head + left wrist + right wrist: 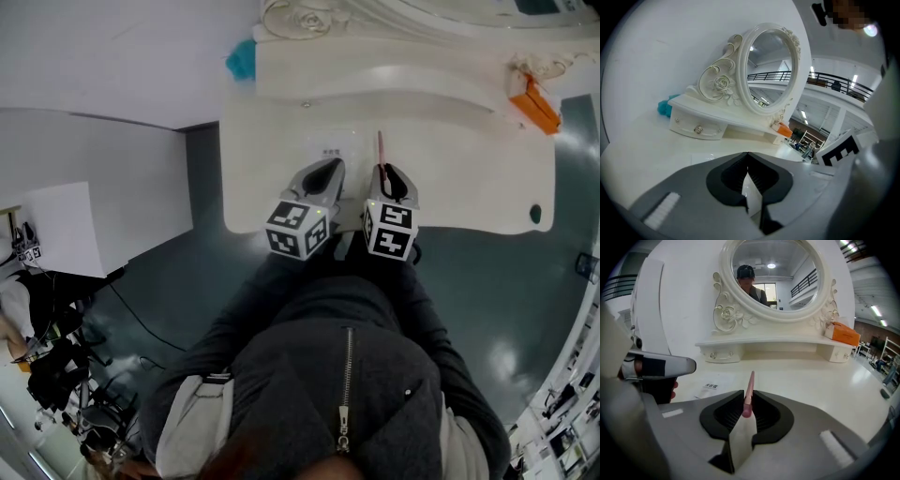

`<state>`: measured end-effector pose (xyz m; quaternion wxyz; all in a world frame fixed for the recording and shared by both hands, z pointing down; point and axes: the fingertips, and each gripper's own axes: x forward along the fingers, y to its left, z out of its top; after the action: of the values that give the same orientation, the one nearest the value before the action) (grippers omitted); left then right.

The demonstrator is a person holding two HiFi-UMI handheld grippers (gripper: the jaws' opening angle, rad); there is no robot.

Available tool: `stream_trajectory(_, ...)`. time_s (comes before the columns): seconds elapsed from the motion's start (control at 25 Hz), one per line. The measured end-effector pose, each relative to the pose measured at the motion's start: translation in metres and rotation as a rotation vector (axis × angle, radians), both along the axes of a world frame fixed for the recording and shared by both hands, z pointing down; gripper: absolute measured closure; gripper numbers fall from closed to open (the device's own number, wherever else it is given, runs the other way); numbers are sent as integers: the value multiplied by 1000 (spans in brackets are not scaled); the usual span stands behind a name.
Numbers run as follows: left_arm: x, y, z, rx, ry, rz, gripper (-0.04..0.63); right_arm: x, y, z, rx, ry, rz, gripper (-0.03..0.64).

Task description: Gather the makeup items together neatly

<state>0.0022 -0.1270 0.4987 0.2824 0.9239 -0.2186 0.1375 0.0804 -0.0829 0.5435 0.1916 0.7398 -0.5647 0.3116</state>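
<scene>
My right gripper is shut on a thin pink makeup pencil, which sticks out forward from between the jaws over the white vanity table. The pencil points toward the mirror stand. My left gripper hovers just beside it on the left, jaws closed together with nothing between them. A flat clear packet with a small printed label lies on the table in front of both grippers, also showing in the head view as a pale packet.
An ornate white oval mirror stands on a shelf with small drawers at the table's back. An orange box sits at the shelf's right end, a teal object behind its left end. A small dark item lies near the right edge.
</scene>
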Motion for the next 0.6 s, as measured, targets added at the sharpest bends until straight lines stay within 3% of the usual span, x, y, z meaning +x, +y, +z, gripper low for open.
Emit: stream_trajectory(0.6, -7, -4, 0, -9, 17, -23, 586, -14, 4, 23, -54, -78, 4, 554)
